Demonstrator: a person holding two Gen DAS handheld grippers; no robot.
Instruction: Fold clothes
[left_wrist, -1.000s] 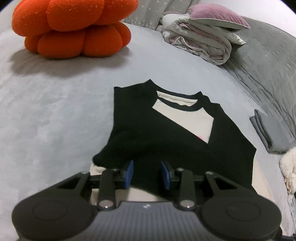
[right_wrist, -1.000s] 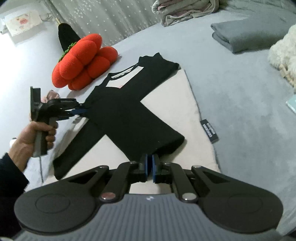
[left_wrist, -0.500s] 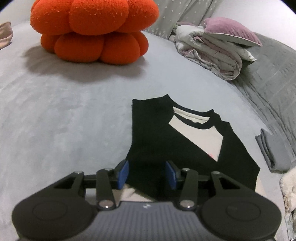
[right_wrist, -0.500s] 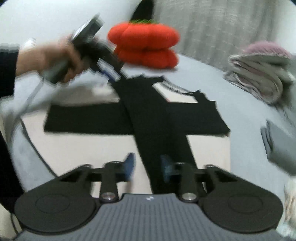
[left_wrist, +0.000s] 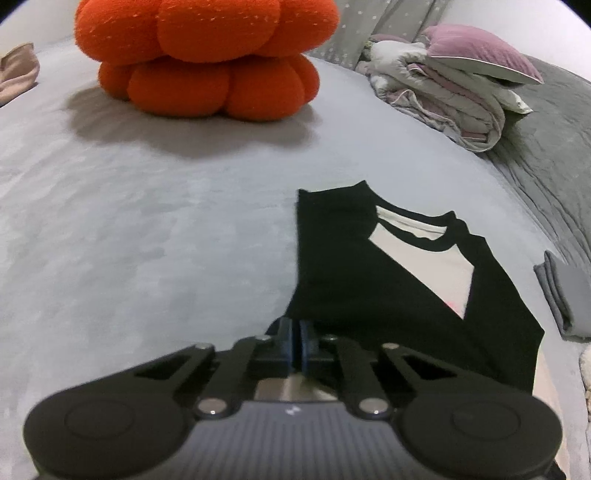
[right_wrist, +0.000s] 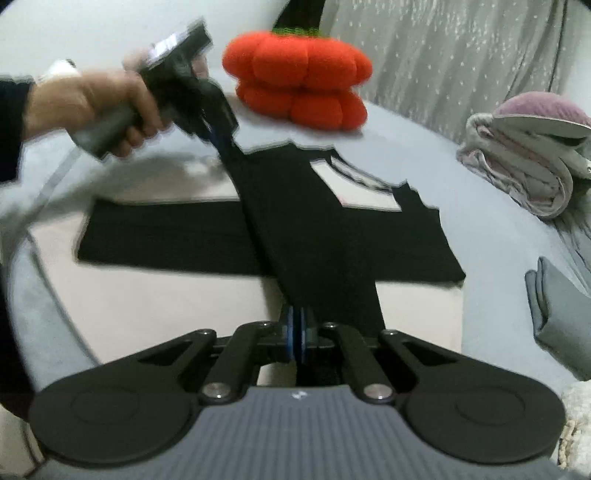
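Observation:
A black-and-cream raglan shirt (left_wrist: 369, 295) lies flat on the grey bed (left_wrist: 147, 240), with one black sleeve folded across the cream body (right_wrist: 155, 295). The other black sleeve (right_wrist: 295, 240) runs as a raised strip between both grippers. My left gripper (left_wrist: 295, 332) has its blue pads closing tight on the black cloth at the shirt's near edge. In the right wrist view the left gripper (right_wrist: 218, 133), held by a hand (right_wrist: 92, 107), grips the strip's far end. My right gripper (right_wrist: 297, 325) is closing tight on the strip's near end.
An orange pumpkin cushion (left_wrist: 207, 55) sits at the back of the bed. A bundled quilt with a purple pillow (left_wrist: 450, 92) lies at the back right. A folded grey cloth (right_wrist: 561, 317) rests right of the shirt. A dotted curtain (right_wrist: 461, 55) hangs behind.
Both grippers opened and then shut on the black cloth. The right gripper rolled and swung across the shirt. The left gripper edged forward along the shirt's edge.

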